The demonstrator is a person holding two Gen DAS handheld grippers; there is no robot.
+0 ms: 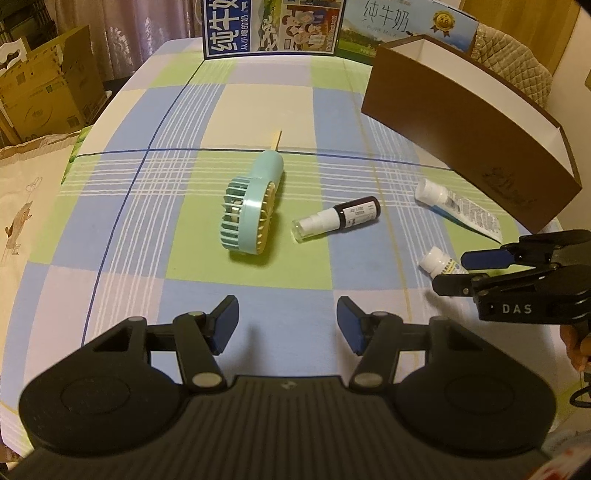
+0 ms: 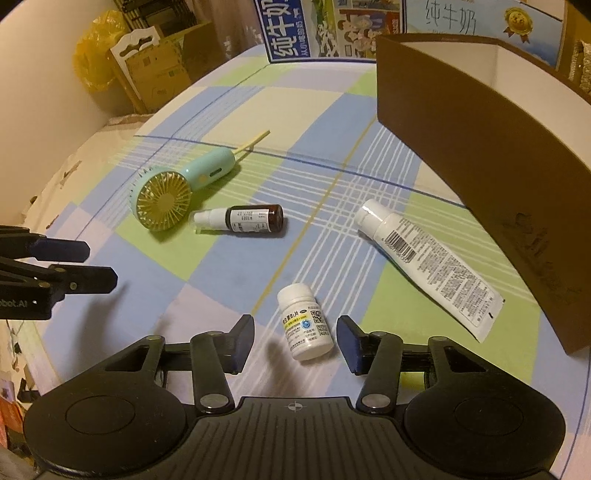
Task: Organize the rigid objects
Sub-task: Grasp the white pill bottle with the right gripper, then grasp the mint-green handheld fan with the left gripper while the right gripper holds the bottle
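Pill bottle [image 2: 306, 322] lying on the checked tablecloth [image 2: 236, 266] between the right gripper's [image 2: 295, 341] parted pads — untouched; left gripper [image 1: 287, 325] hovering wide, gripping nothing, facing the fan [image 1: 251, 214].

Home room, checked tablecloth [image 1: 258, 295], curtains [image 1: 129, 37], milk cartons [image 1: 273, 26]

Lying on the cloth: one fan [image 2: 166, 199], one spray bottle [image 2: 240, 219], one pill bottle [image 2: 304, 325], one tube [image 2: 428, 266], one stick [image 2: 255, 140]; one box [image 2: 480, 147] standing.
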